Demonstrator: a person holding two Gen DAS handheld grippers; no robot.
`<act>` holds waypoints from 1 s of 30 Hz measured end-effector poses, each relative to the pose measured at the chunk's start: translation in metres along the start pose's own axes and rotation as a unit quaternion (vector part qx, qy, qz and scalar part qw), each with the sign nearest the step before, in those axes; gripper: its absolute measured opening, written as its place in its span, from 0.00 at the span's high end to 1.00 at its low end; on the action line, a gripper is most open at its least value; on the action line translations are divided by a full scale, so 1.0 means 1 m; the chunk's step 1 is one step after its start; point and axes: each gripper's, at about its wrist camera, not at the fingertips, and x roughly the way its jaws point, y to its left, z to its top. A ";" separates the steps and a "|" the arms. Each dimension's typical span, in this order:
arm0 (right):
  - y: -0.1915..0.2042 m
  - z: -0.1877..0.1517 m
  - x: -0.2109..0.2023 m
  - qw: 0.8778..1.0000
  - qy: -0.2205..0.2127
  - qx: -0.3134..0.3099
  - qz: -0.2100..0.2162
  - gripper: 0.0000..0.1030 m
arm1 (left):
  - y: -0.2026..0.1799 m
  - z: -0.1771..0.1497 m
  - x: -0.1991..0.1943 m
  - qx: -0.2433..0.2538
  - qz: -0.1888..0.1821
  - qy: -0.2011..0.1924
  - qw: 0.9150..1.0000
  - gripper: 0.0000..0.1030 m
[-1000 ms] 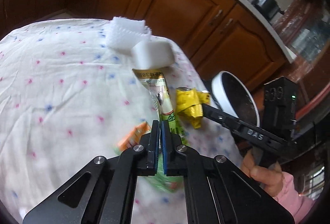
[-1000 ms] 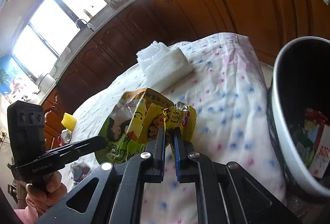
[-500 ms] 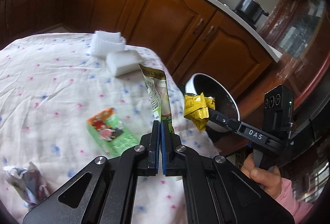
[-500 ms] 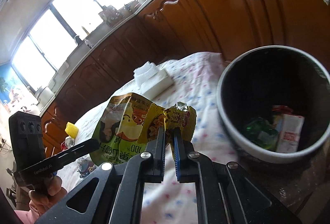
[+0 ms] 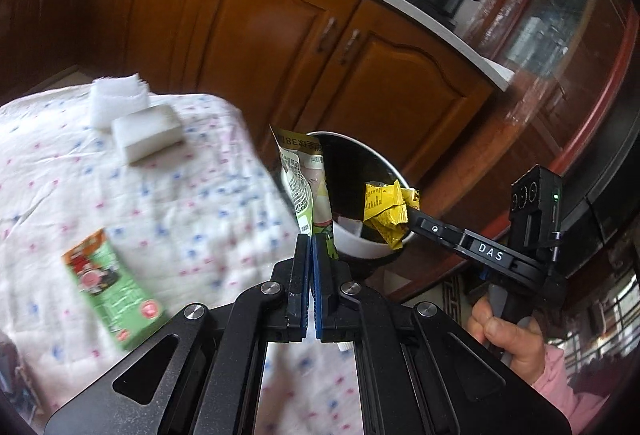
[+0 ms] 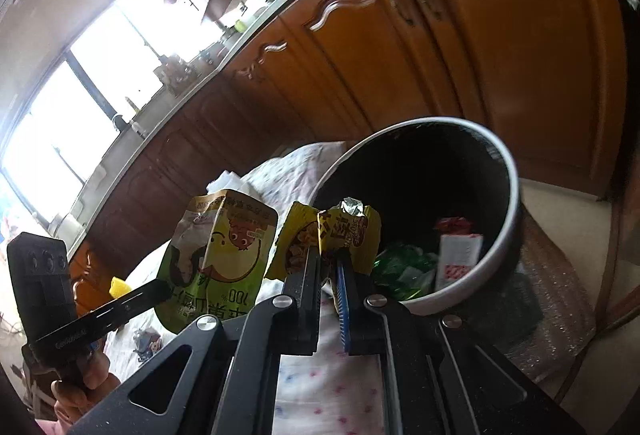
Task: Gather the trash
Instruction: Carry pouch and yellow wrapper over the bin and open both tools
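White cloth with pink and blue flecks covers the surface [image 5: 192, 195]; largest thing in frame, its corner sits just beside the bin.

Bin [image 6: 508, 171]: round, pale rim, black inside, standing off the surface corner. Wrappers and a small carton already lie at the bottom.

Green pouch [image 5: 306, 191]: I have it pinched by its lower edge in my left tool [image 5: 311, 255], jaws closed flat on it. It stands upright, its top in front of the bin's near rim in the left view. I can't tell whether it is over the mouth or just short of it.

Green snack packet [image 5: 112, 287]: lies flat on the cloth, well apart from the bin, untouched.

Yellow wrapper [image 6: 340, 235]: crumpled, gripped in my right tool [image 6: 330, 267], jaws clamped on its lower part. The left view puts it over the bin opening.

My judgement: the step in hand is the drop. To do it well I'd get each piece fully past the rim before opening. The wrapper looks ready. The pouch is tall and light, so I'd carry it further over the mouth and tip it downward, or it may catch the rim and fall outside. Open one tool at a time, and watch for film clinging to a pad.
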 end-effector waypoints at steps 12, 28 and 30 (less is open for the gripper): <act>-0.023 0.017 -0.001 1.000 -0.013 0.012 -0.012 0.93 | -0.037 0.023 0.037 0.023 -0.007 0.015 1.000 0.99; -0.044 0.034 0.024 0.999 0.009 0.016 -0.039 0.92 | -0.047 0.044 0.095 0.018 0.014 0.054 0.998 0.99; -0.046 0.033 0.027 0.999 0.012 0.016 -0.042 0.91 | -0.047 0.045 0.101 0.017 0.015 0.057 0.998 0.99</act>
